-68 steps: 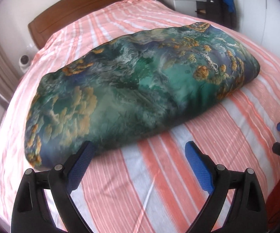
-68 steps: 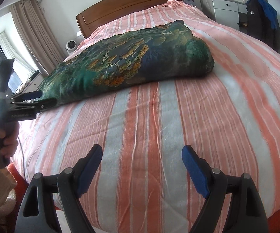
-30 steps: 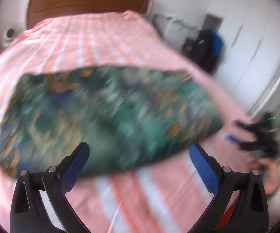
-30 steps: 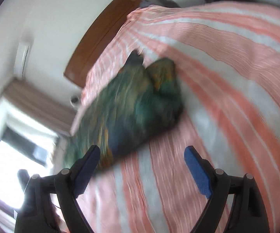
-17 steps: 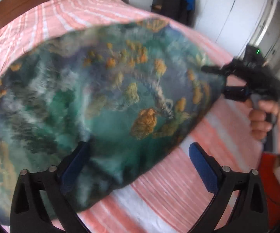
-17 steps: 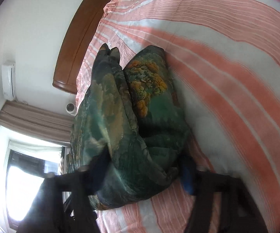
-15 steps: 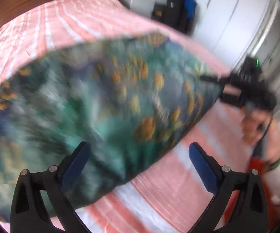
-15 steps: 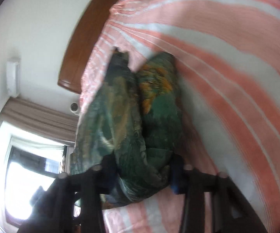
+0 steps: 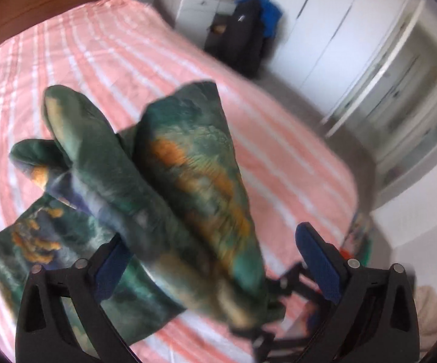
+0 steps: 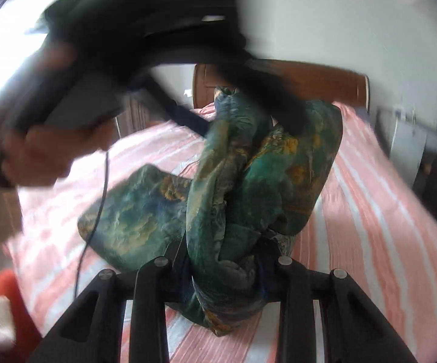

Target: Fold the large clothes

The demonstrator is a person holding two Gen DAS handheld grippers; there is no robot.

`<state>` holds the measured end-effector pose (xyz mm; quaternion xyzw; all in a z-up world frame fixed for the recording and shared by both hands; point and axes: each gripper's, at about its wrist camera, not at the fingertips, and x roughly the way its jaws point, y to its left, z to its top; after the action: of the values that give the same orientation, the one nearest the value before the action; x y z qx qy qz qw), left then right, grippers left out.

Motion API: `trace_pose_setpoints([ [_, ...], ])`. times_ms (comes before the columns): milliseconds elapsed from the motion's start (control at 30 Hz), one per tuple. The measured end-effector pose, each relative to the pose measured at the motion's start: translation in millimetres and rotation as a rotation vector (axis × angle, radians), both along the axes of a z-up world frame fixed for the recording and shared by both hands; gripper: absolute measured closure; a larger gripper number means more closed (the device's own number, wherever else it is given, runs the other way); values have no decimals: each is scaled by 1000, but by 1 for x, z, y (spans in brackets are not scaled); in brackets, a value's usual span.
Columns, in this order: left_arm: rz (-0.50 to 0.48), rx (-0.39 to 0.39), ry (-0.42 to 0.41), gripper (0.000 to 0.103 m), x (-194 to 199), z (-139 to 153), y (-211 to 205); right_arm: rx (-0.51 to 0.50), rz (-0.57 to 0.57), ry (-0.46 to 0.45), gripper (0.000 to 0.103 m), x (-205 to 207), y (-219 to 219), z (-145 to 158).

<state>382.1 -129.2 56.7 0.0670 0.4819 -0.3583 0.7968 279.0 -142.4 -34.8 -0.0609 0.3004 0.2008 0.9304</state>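
Left gripper (image 9: pixel 212 260) gapes wide around the raised quilt (image 9: pixel 188 187), its right pad clear (clamp before pulling). Right gripper (image 10: pixel 224 269), just narrowed, pinches the quilt's end above the bed's (image 10: pixel 385 199) foot edge; carry it across level.

A dark green quilt (image 9: pixel 170 187) printed with orange and blue patches lies on a bedspread (image 9: pixel 103 57) of pink-orange and white stripes, at twelve o'clock a brown headboard (image 10: pixel 318 75).

No readable text, label, brand, number or sign in either view; frames blurred.
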Motion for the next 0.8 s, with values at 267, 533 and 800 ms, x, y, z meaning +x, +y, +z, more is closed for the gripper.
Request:
trace_pose_setpoints([
  [267,132,184,-77,71,-7,-24,-10,-270,33,-96,71,-15,59,-22],
  [533,264,69,-52,81,3,-31,85,-141,107,-100,37,-35,58,-6],
  [800,457,-17,-10,81,0,-49,228,211,-64,197,37,27,-6,-11],
])
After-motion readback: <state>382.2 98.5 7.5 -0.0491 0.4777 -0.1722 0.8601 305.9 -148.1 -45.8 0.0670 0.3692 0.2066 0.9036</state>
